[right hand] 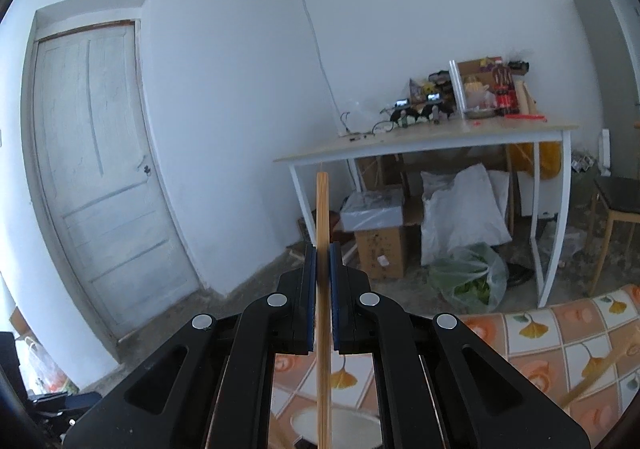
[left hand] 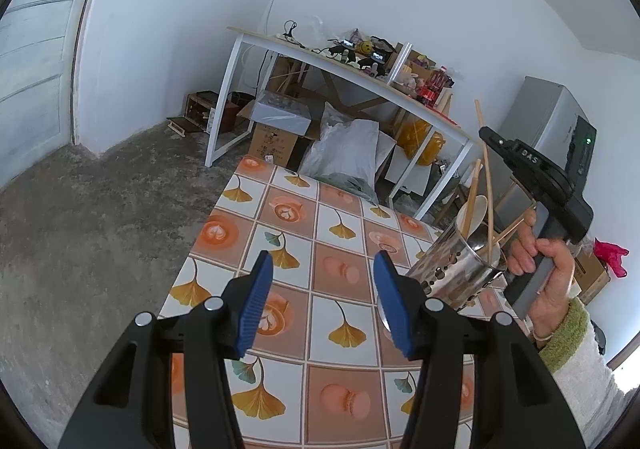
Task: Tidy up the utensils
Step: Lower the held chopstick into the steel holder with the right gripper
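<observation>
My left gripper (left hand: 324,269) hangs open over the patterned table (left hand: 340,209), nothing between its blue pads. Just right of it stands a steel utensil holder (left hand: 452,269) with a pebble pattern; it holds several wooden chopsticks and a pale spoon (left hand: 476,211). A hand (left hand: 548,261) holds my right gripper (left hand: 490,139) above the holder. In the right wrist view that gripper (right hand: 322,253) is shut on one upright wooden chopstick (right hand: 322,209), whose lower end runs down out of frame by the pale spoon (right hand: 340,425). A blurred chopstick (right hand: 600,373) leans at the lower right.
Beyond the table stands a white desk (left hand: 360,69) with clutter on top, and cardboard boxes (left hand: 276,141) and white bags (left hand: 348,153) beneath. A grey cabinet (left hand: 552,117) is at the right, a white door (right hand: 92,169) at the left, a stool (right hand: 616,201) far right.
</observation>
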Tool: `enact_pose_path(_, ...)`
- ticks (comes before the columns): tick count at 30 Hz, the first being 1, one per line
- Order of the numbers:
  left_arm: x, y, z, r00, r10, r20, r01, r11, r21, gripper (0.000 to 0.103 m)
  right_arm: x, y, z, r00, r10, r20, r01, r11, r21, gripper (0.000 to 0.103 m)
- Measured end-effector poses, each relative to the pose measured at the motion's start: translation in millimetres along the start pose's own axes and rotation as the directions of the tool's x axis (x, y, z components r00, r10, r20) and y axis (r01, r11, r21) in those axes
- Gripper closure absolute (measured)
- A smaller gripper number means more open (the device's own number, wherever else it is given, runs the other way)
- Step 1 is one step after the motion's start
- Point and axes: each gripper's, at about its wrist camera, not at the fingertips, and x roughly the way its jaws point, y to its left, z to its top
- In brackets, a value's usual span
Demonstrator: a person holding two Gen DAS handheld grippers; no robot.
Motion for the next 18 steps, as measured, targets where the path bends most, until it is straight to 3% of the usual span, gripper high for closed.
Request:
enact_pose_path(10,0.2,-5.0,-2.7,1.000,-0.015,-0.001,0.015,1.000,0.002,0.052,-44.5,-6.1,8.0,1.000,0.030,-0.001,-0.030,1.000,0.008,0.098)
enact_pose_path(18,-1.8,-7.7,-2.1,1.000,-0.021,0.004,0.021,1.000,0.005,0.052,-92.5,-11.1,-1.9,0.999,-0.004,0.032,0.002,0.999,0.034,0.098)
